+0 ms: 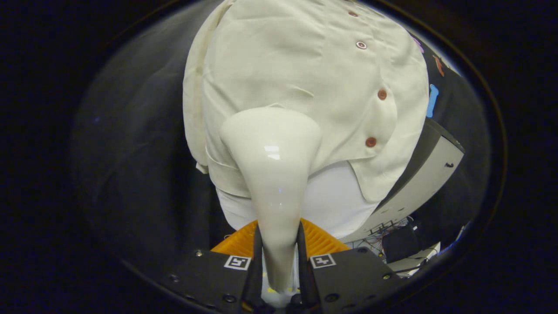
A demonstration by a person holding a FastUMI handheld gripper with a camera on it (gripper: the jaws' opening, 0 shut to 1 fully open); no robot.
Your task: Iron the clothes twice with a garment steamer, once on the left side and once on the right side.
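Against the booth's dark cloth wall (139,174) hangs a cream button-front shirt (305,78). The gripper (279,253) has its fingers clamped on the glossy white garment steamer's handle (272,174), whose head meets the shirt's lower left panel.

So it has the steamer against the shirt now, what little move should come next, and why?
Probably a slow slide along the cloth. The tool is shut on the steamer, whose head lies near the shirt hem, beside the row of buttons, with much cloth beyond it.
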